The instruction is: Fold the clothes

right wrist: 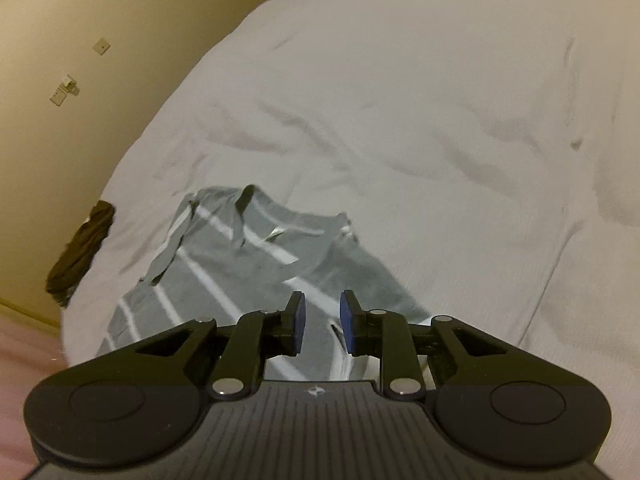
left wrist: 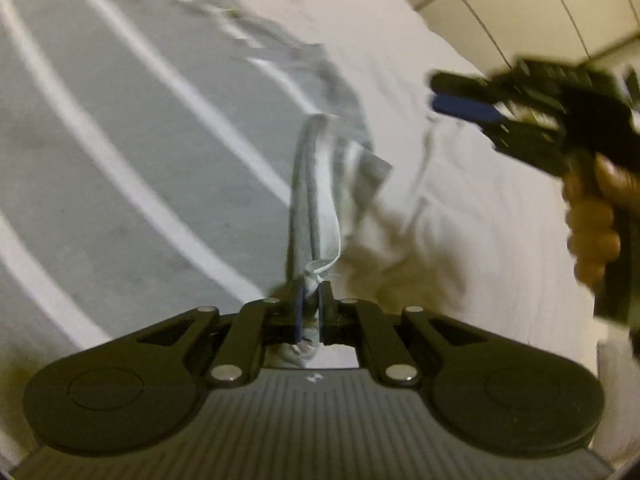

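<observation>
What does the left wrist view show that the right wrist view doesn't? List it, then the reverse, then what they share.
Only the left wrist view: the left gripper shut on a bunched edge of the grey striped garment, and the hand holding the right gripper.

Only the right wrist view: the right gripper's open jaws above the garment, a dark item at the bed's edge, and wall fittings.

Both: the garment and the white bedding.

In the left wrist view motion blur smears the striped garment [left wrist: 120, 140] toward the upper left, its far end cut off, while the right gripper [left wrist: 460, 96] at right is equally smeared.
</observation>
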Demonstrator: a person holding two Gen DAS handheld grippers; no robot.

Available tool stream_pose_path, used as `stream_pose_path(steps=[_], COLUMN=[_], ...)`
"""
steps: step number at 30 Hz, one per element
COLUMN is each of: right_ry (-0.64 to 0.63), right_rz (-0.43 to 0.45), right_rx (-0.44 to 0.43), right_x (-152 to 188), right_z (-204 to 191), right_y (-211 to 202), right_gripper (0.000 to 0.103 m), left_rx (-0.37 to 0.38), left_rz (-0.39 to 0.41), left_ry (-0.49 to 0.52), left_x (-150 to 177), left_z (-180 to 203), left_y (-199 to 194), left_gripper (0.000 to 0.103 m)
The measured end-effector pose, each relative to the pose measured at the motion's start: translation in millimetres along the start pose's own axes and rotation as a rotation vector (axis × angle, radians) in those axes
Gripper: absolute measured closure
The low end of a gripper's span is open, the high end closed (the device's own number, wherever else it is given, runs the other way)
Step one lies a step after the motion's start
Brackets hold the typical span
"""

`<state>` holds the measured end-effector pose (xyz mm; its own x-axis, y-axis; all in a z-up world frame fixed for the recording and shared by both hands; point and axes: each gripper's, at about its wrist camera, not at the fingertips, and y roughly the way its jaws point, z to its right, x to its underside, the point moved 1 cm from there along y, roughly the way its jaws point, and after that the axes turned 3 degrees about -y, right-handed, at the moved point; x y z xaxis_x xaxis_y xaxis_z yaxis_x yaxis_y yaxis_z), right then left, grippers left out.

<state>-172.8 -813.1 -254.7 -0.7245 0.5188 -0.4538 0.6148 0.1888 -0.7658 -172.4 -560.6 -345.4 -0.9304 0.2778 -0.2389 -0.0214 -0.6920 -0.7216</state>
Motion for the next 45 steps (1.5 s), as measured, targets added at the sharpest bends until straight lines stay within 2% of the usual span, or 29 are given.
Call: stream_pose_path(steps=[4, 7, 9, 11, 14, 16, 19, 21, 23, 24, 25, 26, 27, 28, 29, 30, 34, 36, 39, 45], right_ry=[-0.100, -0.227, -0.331, -0.448, -0.621, -0.681, -0.673, -0.658, -0.646, -0.638, -0.629, -0.599, -0.554, -0.509, -0.477, -0.456, -0.479, -0.452, -0.384, -0.385], right_rz=[-0.069, -0.121, -0.136, -0.144, -0.161, -0.181, -0.230, -0.272, -0.301, -0.311, -0.321, -0.325, -0.326, -0.328, -0.321, -0.317, -0.337, -0.343, -0.334, -0.318], right_rx=[0.089, 0.151, 0.162, 0.153, 0.144, 0.142, 0.137, 0.118, 0.111, 0.111, 0.111, 0.119, 0.126, 0.132, 0.124, 0.126, 0.183, 0.208, 0.222, 0.214], right_x=[19, 35, 41, 42, 41, 38, 32, 30, 29, 29, 28, 26, 24, 22, 20, 20, 32, 38, 43, 45], right_z=[2, 2, -2, -11, -25, -29, -27, -26, -24, -23, -21, -18, -14, -9, -5, -3, 5, 15, 27, 25], right_y=[9, 21, 27, 36, 54, 68, 90, 97, 100, 101, 102, 101, 98, 96, 93, 88, 73, 69, 66, 59], right_gripper=[0.078, 0.078, 0.077, 0.076, 0.071, 0.061, 0.060, 0.060, 0.061, 0.065, 0.077, 0.086, 0.101, 0.102, 0.102, 0.102, 0.102, 0.102, 0.102, 0.102], left_rx=[0.032, 0.045, 0.052, 0.054, 0.064, 0.077, 0.087, 0.082, 0.065, 0.062, 0.058, 0.052, 0.049, 0.048, 0.051, 0.055, 0.077, 0.074, 0.051, 0.040], left_rz=[0.002, 0.006, 0.009, 0.009, 0.012, 0.016, 0.028, 0.032, 0.023, 0.015, 0.006, -0.006, -0.016, -0.025, -0.032, -0.039, -0.052, -0.057, -0.061, -0.071], left_ry=[-0.151, -0.270, -0.331, -0.344, -0.361, -0.384, -0.376, -0.332, -0.216, -0.175, -0.138, -0.117, -0.115, -0.117, -0.127, -0.137, -0.140, -0.144, -0.152, -0.094], left_x=[-6, -6, -6, -6, -5, -3, -2, -3, -5, -5, -5, -7, -8, -9, -9, -9, -7, -4, -1, -7], left_z=[-22, -40, -48, -53, -60, -65, -66, -62, -49, -44, -39, -35, -34, -33, -33, -34, -31, -31, -36, -36], left_y=[3, 4, 5, 3, 3, 3, 2, 1, 1, 2, 4, 7, 10, 13, 13, 14, 7, 5, 5, 8], left_gripper=[0.099, 0.099, 0.099, 0.099, 0.099, 0.099, 0.098, 0.088, 0.073, 0.070, 0.068, 0.069, 0.071, 0.076, 0.090, 0.097, 0.098, 0.098, 0.099, 0.099])
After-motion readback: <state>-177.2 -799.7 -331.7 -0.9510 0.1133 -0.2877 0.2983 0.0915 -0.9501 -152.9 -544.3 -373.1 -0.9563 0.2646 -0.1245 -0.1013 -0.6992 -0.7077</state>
